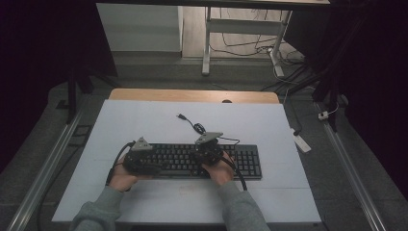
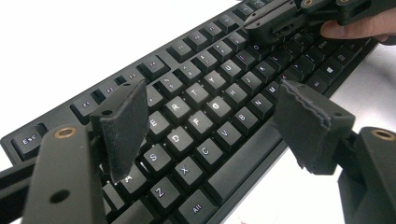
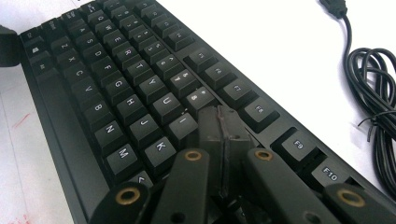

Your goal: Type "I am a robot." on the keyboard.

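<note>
R gripper clenched, tips on keyboard nr O key; L gripper released over left keys

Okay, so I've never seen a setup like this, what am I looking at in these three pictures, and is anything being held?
A person holds a hand tool with two jaws in each hand. One camera looks down from above; one more rides on each tool. On the white table lies a black keyboard with its loose cable. The left gripper hangs open over the letter keys, nothing between its jaws. The right gripper is shut, its tips down among the keys near I and 9. Neither holds anything.
</note>
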The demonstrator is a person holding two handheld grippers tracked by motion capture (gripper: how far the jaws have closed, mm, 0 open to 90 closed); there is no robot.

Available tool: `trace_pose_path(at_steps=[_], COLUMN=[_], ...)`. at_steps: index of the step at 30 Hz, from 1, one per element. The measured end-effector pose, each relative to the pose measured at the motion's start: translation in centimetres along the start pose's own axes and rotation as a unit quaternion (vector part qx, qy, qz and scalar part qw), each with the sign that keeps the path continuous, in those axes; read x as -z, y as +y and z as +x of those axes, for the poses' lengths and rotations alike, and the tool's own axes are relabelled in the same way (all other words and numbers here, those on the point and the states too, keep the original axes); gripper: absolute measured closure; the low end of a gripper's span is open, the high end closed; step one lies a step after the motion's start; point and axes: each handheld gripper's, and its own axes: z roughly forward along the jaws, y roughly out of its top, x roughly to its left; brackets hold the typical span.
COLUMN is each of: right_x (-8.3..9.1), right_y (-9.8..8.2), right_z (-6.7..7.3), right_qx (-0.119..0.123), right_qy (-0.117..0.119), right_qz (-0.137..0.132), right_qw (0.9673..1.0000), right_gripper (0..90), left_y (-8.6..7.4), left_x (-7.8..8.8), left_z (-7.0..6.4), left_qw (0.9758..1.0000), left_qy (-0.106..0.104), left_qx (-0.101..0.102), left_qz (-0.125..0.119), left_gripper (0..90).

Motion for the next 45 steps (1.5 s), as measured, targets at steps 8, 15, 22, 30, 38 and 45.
trace_pose_path(at_steps=[8,15,22,30,38,45], right_x=[-0.2,1.0,2.9,5.4,8.2,10.1], right_y=[0.0,0.2,-0.2,-2.0,-4.5,-6.2], right_z=[0.1,0.1,0.1,-0.1,-0.2,-0.7], right_qx=[-0.001,-0.005,-0.003,-0.006,-0.003,-0.010], right_qy=[0.002,0.002,0.001,-0.002,-0.009,-0.021], right_qz=[0.006,-0.018,-0.031,-0.048,-0.061,-0.076], right_qw=[1.0000,0.9998,0.9995,0.9988,0.9981,0.9968], right_gripper=[89.4,88.9,74.0,58.9,53.5,52.2], left_y=[0.0,0.0,0.0,-0.1,-0.2,-0.2], left_x=[0.0,0.2,0.3,0.2,0.2,0.0], left_z=[0.0,0.2,0.3,0.4,0.5,0.5], left_qw=[1.0000,1.0000,0.9999,0.9999,0.9998,0.9998], left_qy=[0.000,0.002,0.006,0.010,0.016,0.012], left_qx=[0.001,0.002,0.006,0.010,0.012,0.009], left_qz=[0.000,-0.004,-0.008,-0.006,-0.007,-0.011], left_gripper=[26.7,26.7,26.7,26.7,26.7,26.6])
